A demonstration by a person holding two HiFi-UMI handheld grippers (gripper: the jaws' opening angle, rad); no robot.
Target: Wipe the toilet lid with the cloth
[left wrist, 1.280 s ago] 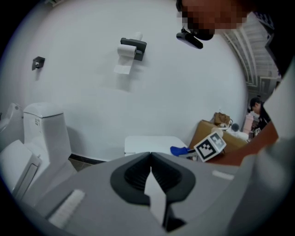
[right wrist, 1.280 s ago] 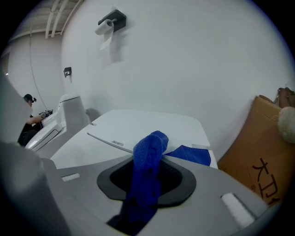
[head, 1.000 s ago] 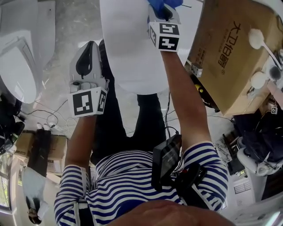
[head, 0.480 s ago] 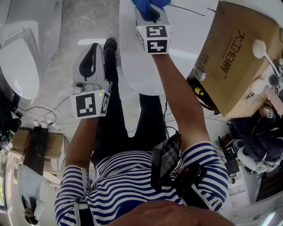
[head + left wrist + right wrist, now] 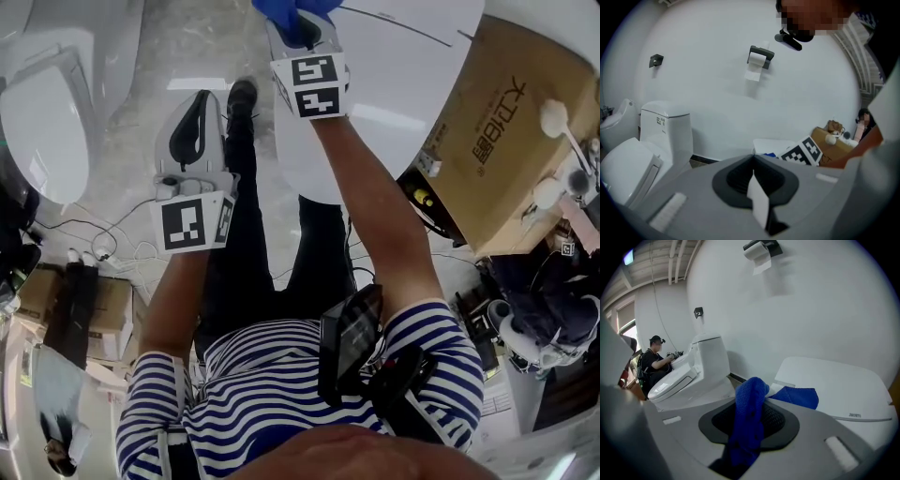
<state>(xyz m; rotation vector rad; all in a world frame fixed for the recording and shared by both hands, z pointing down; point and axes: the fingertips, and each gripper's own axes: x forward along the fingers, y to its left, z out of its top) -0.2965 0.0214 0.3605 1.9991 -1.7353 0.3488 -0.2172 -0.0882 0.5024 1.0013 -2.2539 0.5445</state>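
- The right gripper view shows what the head view barely catches. The right gripper point(image 5: 749, 427) has its fingers clamped on a blue cloth point(image 5: 749, 404). The cloth bunches up between them, and its free end lies ahead of the fingers on the white toilet lid point(image 5: 834, 380).
- In the head view the same cloth point(image 5: 289, 13) is only a blue wad at the tip of the right gripper point(image 5: 298, 26), cut by the top edge. The toilet lid point(image 5: 394, 84) spreads beneath and to the right of those fingers.
- Only the left gripper view shows the left gripper point(image 5: 757, 197) with its fingers closed together. A second toilet point(image 5: 651, 145) stands ahead and to the left of them, and a paper roll holder point(image 5: 759, 57) hangs on the wall above.
- Only the right gripper view shows a seated person point(image 5: 654, 359), far left of the fingers and beyond that second toilet point(image 5: 696, 369).
- Only the head view shows the arms. The right forearm point(image 5: 375, 206) reaches straight forward over the lid. The left gripper point(image 5: 192, 131) is held lower, over the floor point(image 5: 131, 197), with the lid to the right of its fingers and apart from them.
- A cardboard box point(image 5: 497, 131) sits right of the right fingers, beside the lid.
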